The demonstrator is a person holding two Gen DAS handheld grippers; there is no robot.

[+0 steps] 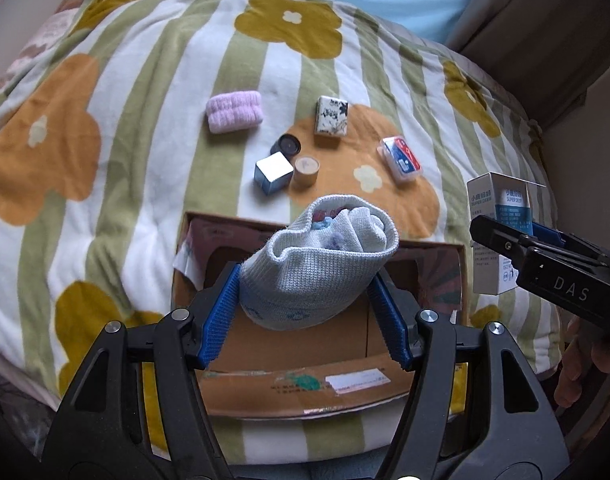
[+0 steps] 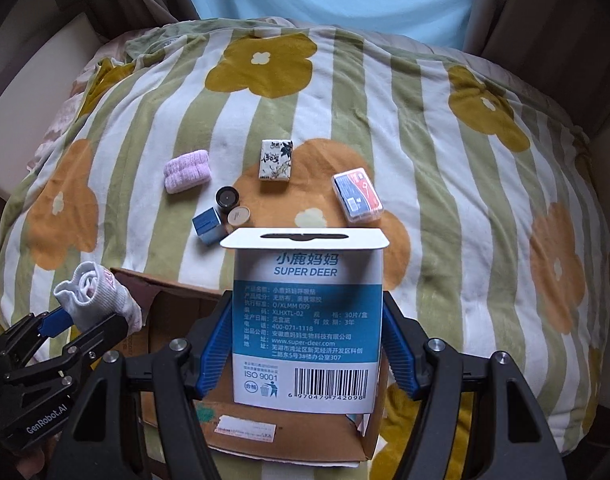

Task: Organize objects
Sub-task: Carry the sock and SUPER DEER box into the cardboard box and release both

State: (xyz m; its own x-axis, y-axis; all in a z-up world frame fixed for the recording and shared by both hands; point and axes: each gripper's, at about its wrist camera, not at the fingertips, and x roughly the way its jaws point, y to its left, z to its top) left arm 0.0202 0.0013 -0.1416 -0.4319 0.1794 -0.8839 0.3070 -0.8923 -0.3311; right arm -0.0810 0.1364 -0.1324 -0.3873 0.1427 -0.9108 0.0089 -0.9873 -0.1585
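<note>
Your left tool [image 1: 305, 300] is clenched on a rolled pale-blue knit sock bundle [image 1: 317, 256], its ribbed cuff folded over soft inner layers, held above the open cardboard box [image 1: 305, 384]. Only your left wrist view shows the box's brown floor and the taped label on its near flap. Your right tool [image 2: 307, 344] grips a white and blue Super Deer carton [image 2: 307, 320] by its flat sides; the right wrist view alone shows its printed back, barcode and slotted hang tab, while the left view sees just its corner at the far right, beside the box.

Beyond the box, on the fleecy striped flower blanket [image 1: 105, 128] covering the bed, lie a fuzzy pink sock roll [image 1: 235, 111], a glossy floral-print packet [image 1: 331, 115], a clear plastic case with red and blue cards [image 1: 401, 158], a shiny silver-blue cube [image 1: 272, 172], a tan cylinder [image 1: 306, 170] just beside it, and a dark round cap [image 1: 287, 146] just behind them.
</note>
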